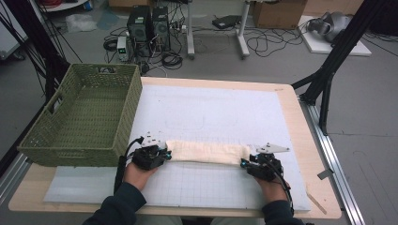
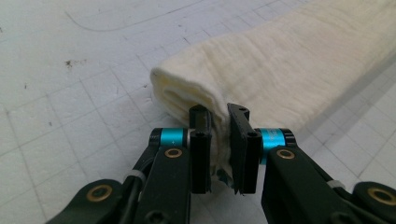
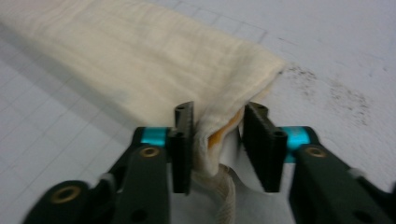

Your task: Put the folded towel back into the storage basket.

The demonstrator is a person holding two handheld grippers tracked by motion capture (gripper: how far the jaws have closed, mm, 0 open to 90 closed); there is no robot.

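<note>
A cream cloth [image 1: 206, 152], folded into a long band, lies flat on the white grid mat [image 1: 211, 108] near the table's front. My left gripper [image 1: 166, 153] is at its left end. In the left gripper view the jaws stand close together with the cloth [image 2: 280, 70] corner pinched between them, so the left gripper [image 2: 219, 114] is shut on it. My right gripper [image 1: 244, 162] is at the right end. In the right gripper view the right gripper [image 3: 217, 114] is open; the cloth [image 3: 154, 60] edge bunches against one jaw, with a gap to the other.
A green woven basket [image 1: 80, 150] stands on the table's left side, close to my left hand. The wooden table edge [image 1: 293, 122] runs along the right of the mat. Computer towers and cables sit on the floor beyond the table.
</note>
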